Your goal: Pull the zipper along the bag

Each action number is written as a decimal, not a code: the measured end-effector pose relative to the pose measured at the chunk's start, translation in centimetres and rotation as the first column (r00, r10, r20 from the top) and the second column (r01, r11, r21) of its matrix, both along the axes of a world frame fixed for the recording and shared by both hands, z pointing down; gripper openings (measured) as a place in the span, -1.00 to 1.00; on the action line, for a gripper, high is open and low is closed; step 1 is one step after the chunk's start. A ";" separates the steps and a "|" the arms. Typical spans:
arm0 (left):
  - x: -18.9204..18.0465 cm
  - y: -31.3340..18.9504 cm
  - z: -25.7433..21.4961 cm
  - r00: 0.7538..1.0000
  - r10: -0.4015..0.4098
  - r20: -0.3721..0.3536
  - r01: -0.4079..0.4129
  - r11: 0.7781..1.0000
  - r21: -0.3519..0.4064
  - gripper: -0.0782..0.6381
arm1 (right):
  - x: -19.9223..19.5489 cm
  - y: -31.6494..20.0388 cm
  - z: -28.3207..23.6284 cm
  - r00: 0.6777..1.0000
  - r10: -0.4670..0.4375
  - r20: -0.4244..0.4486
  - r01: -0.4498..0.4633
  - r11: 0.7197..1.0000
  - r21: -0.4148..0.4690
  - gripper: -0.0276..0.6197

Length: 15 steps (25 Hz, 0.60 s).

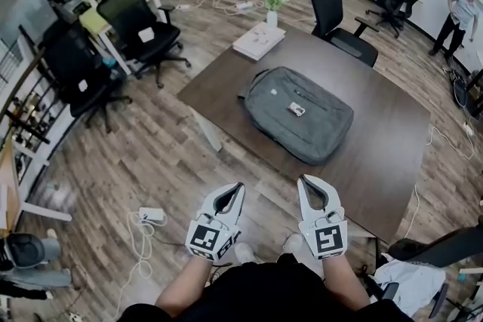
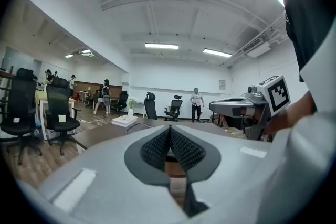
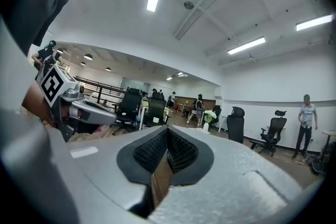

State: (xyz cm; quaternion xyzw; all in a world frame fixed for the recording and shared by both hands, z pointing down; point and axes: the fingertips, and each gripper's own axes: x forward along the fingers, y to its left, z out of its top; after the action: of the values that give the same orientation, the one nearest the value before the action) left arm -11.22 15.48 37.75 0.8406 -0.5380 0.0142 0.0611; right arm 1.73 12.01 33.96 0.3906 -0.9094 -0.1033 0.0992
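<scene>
A grey zippered bag (image 1: 299, 114) lies flat on the dark brown table (image 1: 377, 162), with a small tag on its top. Both grippers hang in front of the person's body, short of the table's near edge and well away from the bag. My left gripper (image 1: 238, 187) is shut with nothing in it; its jaws (image 2: 169, 128) meet at the tips. My right gripper (image 1: 303, 182) is also shut and empty, jaws (image 3: 167, 129) touching. Each gripper view points level across the room, and the bag is barely visible over the jaws.
A white book (image 1: 259, 41) and a vase of white flowers (image 1: 274, 2) stand at the table's far corner. Black office chairs (image 1: 143, 25) surround the table, one (image 1: 336, 4) at its far side. A power strip with cable (image 1: 151, 215) lies on the wooden floor. People stand farther back.
</scene>
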 end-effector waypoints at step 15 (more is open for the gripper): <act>-1.6 -2.4 4.6 0.997 0.080 0.003 -0.080 0.994 -0.074 -0.73 | -1.3 -1.4 2.9 0.997 0.079 -0.017 -0.079 0.996 -0.042 -0.90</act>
State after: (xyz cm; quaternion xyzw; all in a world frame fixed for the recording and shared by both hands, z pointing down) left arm -12.81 13.10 42.34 0.8587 -0.5031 0.0390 0.0898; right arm 0.41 10.65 36.90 0.4232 -0.8944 -0.0829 0.1185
